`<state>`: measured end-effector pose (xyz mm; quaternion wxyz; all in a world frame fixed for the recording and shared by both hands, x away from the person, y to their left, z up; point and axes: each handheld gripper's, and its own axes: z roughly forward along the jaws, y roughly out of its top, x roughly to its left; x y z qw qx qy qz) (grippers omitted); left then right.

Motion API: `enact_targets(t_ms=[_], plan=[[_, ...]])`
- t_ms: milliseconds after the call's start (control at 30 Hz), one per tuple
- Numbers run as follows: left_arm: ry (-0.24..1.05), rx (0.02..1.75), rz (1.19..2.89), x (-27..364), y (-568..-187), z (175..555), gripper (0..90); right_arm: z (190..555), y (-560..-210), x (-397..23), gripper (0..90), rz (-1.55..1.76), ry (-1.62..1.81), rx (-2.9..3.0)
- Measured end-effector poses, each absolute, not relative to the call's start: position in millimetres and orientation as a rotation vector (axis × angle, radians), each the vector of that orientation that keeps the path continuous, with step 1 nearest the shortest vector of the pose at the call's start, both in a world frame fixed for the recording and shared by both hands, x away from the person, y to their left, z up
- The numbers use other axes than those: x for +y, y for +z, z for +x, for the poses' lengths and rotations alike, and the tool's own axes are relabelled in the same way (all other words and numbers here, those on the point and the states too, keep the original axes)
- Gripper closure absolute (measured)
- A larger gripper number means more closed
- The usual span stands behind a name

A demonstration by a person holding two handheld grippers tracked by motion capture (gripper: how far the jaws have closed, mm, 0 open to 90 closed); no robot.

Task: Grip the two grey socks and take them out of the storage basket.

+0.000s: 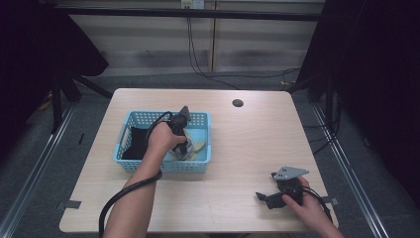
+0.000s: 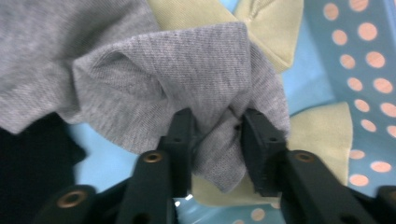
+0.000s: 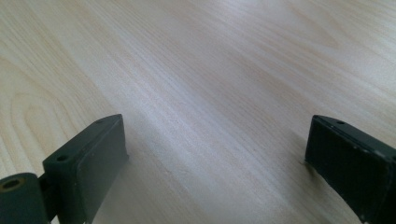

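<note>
The left gripper [image 1: 184, 148] reaches down into the blue basket [image 1: 130, 120], which sits on the left half of the tabletop [image 1: 247, 148], nearer the far edge than the near one. In the left gripper view its jaws are clamped on a bunched fold of the grey cloth [image 2: 196, 88]: the fabric is pinched between the two black pads and bulges out above them, with the rest of the piece spreading away to the upper left in that view. So the cloth lies straight ahead of the jaws and already between them, and the coming move looks like a lift up over the basket's rim rather than any further reach.

Under and beside the grey piece lies a pale yellow cloth [image 2: 322, 135], touching it along the fold; a dark cloth [image 1: 134, 144] fills the left end of the basket. The yellow one sits close enough to the pinch that it could drag along when the grey one rises, though the jaws seem to hold grey fabric alone.

The right gripper [image 1: 270, 198] rests near the right front corner of the tabletop, well apart from the basket, its jaws wide apart over bare wood. The left hand is plainly the nearer one.
</note>
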<state>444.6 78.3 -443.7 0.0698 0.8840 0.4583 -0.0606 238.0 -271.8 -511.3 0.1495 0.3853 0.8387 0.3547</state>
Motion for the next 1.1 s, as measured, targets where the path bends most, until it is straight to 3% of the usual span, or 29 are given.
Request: enact_targets(t_ms=[33, 133, 1100], plan=[[-0.188, 1.387, 2.658, 77.7, -443.6, 444.6, 75.0, 238.0, -511.2, -271.8, 4.7, 1.107, 1.019, 2.41], [-0.204, 1.416, 2.641, 77.9, -442.6, 444.5, 79.0, 238.1, -511.3, -271.9, 4.8, 1.105, 1.019, 2.41], [-0.239, 1.347, 2.655, 83.1, -377.0, 436.9, 78.8, 238.1, -511.2, -271.9, 4.7, 1.106, 1.019, 2.411]])
